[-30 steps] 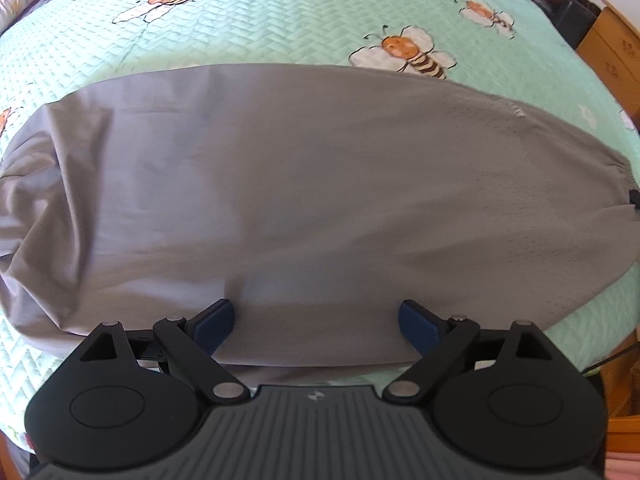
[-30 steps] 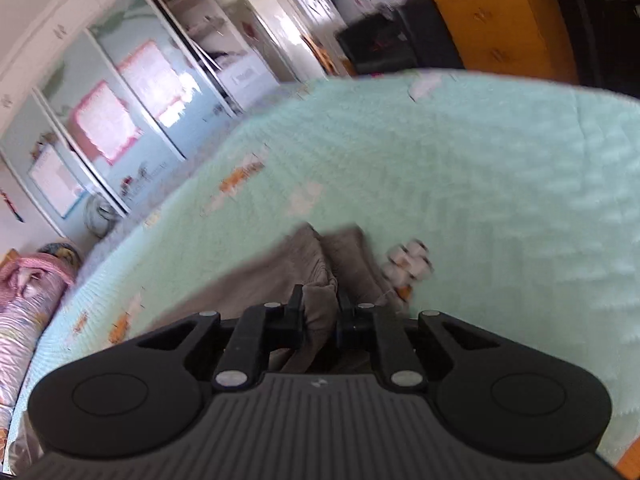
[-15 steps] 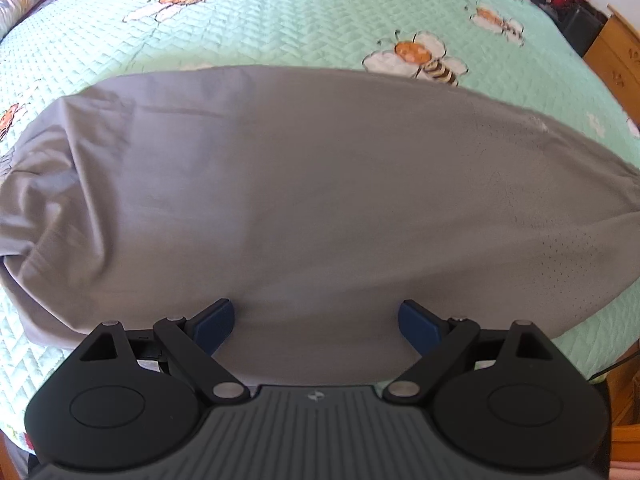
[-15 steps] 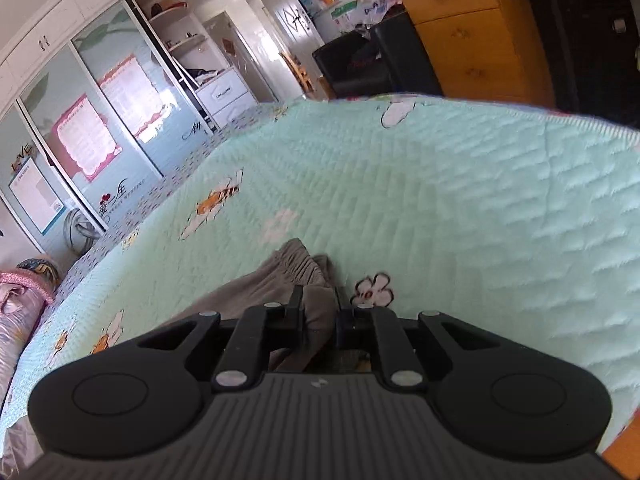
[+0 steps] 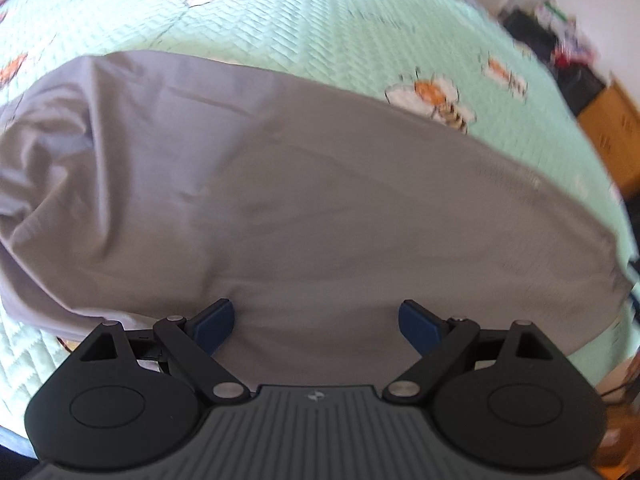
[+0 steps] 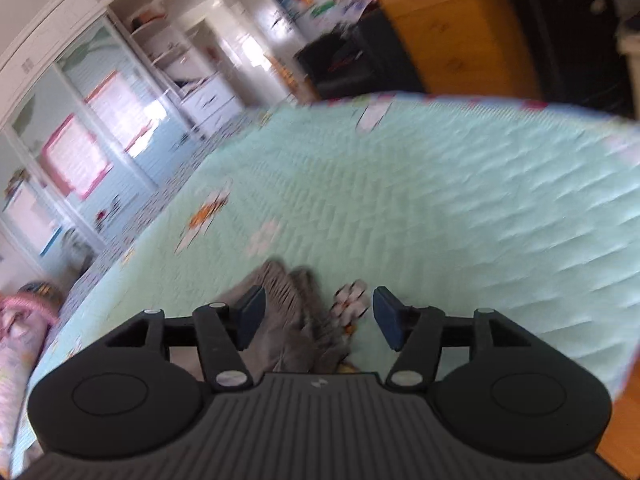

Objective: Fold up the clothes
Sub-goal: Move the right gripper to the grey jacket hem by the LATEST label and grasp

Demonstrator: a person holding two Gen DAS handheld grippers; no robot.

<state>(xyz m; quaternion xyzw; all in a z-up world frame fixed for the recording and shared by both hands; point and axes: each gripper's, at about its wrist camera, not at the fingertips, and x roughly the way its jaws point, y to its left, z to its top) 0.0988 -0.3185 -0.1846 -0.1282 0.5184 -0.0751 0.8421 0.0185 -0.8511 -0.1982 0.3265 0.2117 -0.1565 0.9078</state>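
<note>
A grey garment (image 5: 304, 200) lies spread across the mint green bedspread (image 5: 320, 28), smooth on its right half and creased at the left. Above its near edge my left gripper (image 5: 316, 322) stands open, blue pads wide apart, with nothing pinched. In the right wrist view the garment's gathered elastic end (image 6: 292, 312) lies bunched on the bedspread (image 6: 440, 220). My right gripper (image 6: 318, 318) hovers over that end with its jaws opening; the cloth sits between the pads, closer to the left one, and neither pad presses on it.
The bedspread carries bee and flower prints. A wooden dresser (image 6: 448, 36) and a dark chair (image 6: 344, 64) stand past the bed's far edge. White wardrobes with pink posters (image 6: 80, 152) line the wall. A pink bundle (image 6: 20, 320) lies at the bed's left end.
My right gripper's jaws have parted and let go of the gathered grey end, which now lies loose between them. The left view has rolled and shifted slightly over the garment.
</note>
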